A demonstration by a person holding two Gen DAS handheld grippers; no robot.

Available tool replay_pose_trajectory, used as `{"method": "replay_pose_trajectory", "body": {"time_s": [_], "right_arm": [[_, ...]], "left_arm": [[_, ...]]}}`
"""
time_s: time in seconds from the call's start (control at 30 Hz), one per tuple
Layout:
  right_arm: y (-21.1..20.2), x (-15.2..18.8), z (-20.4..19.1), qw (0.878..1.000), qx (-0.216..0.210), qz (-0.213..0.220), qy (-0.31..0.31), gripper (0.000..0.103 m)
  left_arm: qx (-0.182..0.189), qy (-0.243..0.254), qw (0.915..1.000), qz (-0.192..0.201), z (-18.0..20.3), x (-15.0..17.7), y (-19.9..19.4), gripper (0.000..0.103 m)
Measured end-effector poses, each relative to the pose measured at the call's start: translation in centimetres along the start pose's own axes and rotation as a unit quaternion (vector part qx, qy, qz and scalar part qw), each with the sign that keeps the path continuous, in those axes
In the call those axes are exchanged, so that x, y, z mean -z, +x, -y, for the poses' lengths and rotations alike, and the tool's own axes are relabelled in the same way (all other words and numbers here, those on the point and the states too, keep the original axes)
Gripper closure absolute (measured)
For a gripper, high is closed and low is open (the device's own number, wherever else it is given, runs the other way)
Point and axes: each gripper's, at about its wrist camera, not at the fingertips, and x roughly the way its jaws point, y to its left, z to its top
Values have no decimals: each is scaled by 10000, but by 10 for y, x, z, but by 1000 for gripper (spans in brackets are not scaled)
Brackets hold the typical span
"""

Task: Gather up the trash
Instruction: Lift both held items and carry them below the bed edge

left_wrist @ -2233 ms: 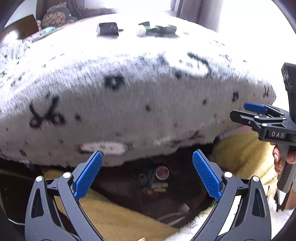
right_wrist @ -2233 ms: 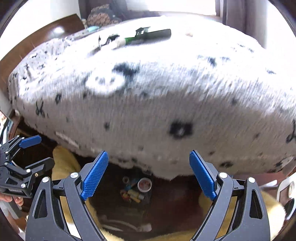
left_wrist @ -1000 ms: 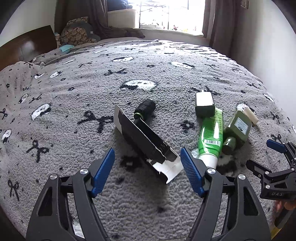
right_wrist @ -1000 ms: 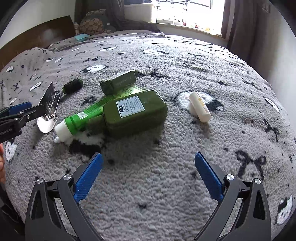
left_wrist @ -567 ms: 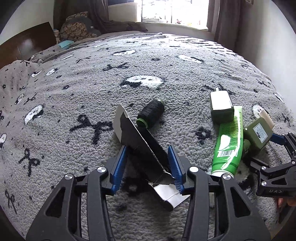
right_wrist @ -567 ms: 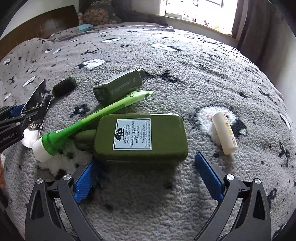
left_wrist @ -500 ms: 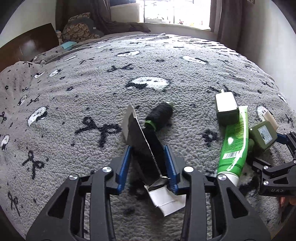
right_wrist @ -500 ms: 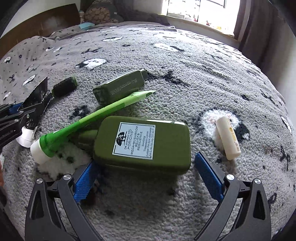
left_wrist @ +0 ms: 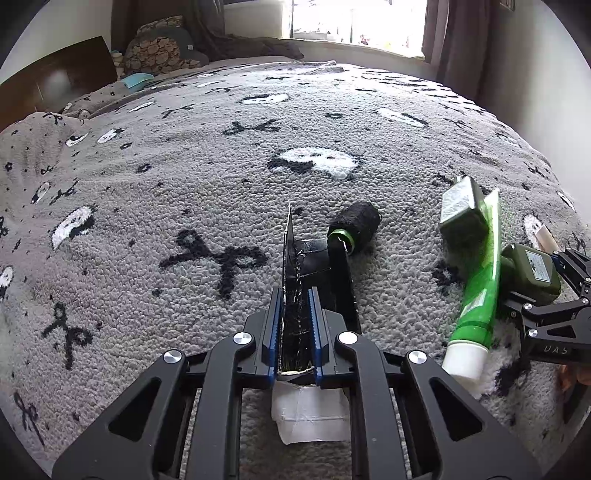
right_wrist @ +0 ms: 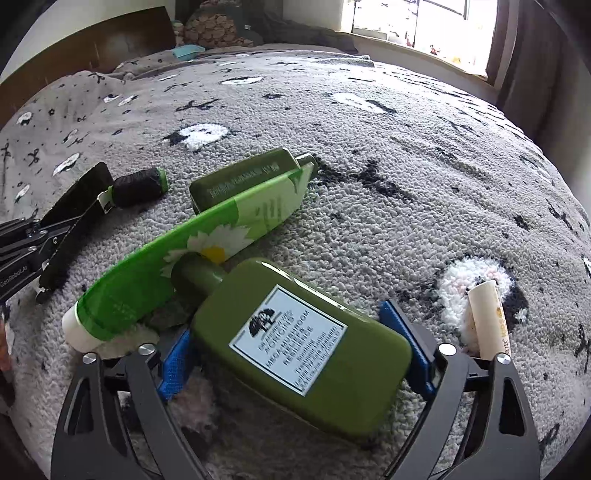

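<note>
My left gripper (left_wrist: 293, 295) is shut on a flattened black carton (left_wrist: 295, 291) with a white flap, on the grey blanket (left_wrist: 184, 184); the carton also shows in the right wrist view (right_wrist: 74, 214). My right gripper (right_wrist: 295, 332) has its blue pads against both sides of a flat olive-green bottle (right_wrist: 299, 343) with a white label, tilted up. A bright green tube (right_wrist: 207, 243) with a white cap leans over the bottle's neck. A smaller olive bottle (right_wrist: 243, 177), a black spool (right_wrist: 138, 186) and a cream lip-balm stick (right_wrist: 487, 317) lie nearby.
The bed fills both views. A dark wooden headboard (left_wrist: 51, 85) and pillows (left_wrist: 159, 51) are at the far left, a bright window (left_wrist: 351, 18) and curtains behind. The right gripper's body shows at the left wrist view's right edge (left_wrist: 554, 325).
My left gripper closed fully on the black carton. My right gripper moved in and closed on the flat olive bottle, tipping it and the green tube upward.
</note>
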Motion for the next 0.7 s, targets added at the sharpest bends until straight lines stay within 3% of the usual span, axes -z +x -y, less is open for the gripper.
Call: {"method": "replay_pose_trajectory", "body": {"time_s": [0.3, 0.7], "right_arm": [[-32, 24, -6, 10000, 22, 57, 24, 15], [-120, 99, -12, 9991, 210, 317, 176, 15]], "left_arm": [[130, 95, 9998, 90, 12, 20, -32, 91], [450, 233, 9982, 317, 34, 78, -111, 91]]}}
